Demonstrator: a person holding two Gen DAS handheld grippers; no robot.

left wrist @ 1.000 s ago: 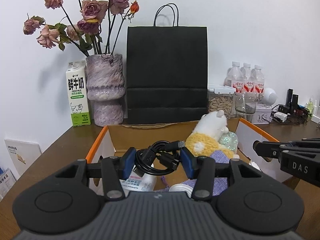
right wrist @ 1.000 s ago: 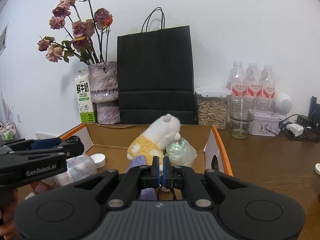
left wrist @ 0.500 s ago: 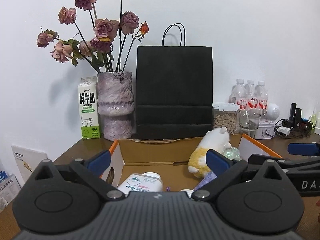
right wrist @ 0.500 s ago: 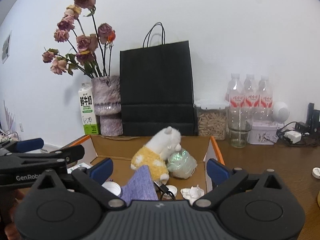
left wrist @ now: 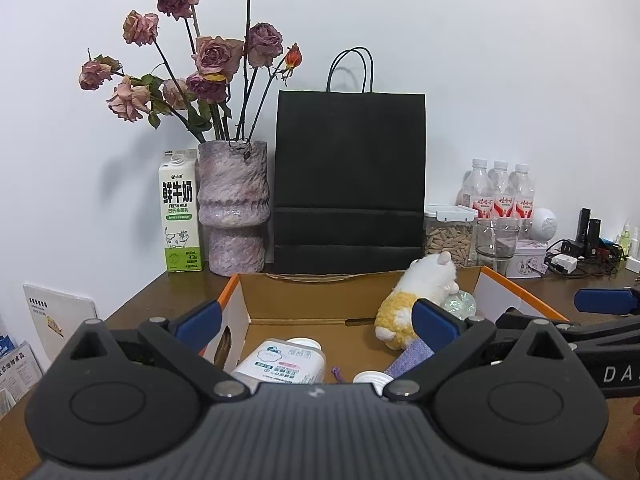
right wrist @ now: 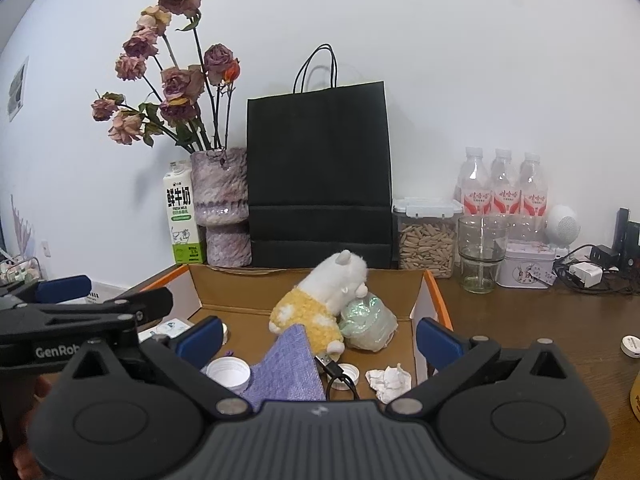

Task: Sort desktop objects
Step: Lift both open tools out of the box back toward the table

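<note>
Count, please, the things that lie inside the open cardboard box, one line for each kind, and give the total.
White and yellow plush toy: 1
Purple knitted cloth: 1
Black USB cable: 1
White round bottle caps: 2 whole, a third part-hidden under the cable
White labelled plastic bottle: 1
Crumpled white paper: 1
Shiny greenish wrapped bundle: 1
Total: 9

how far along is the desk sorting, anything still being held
Done: the cardboard box already holds the plush toy, purple cloth, black cable, white bottle and caps. In hand: nothing. The left gripper and right gripper both stand wide open over the box, jaws just opened. Left: a small white round item sits outside the box on the desk.
</note>
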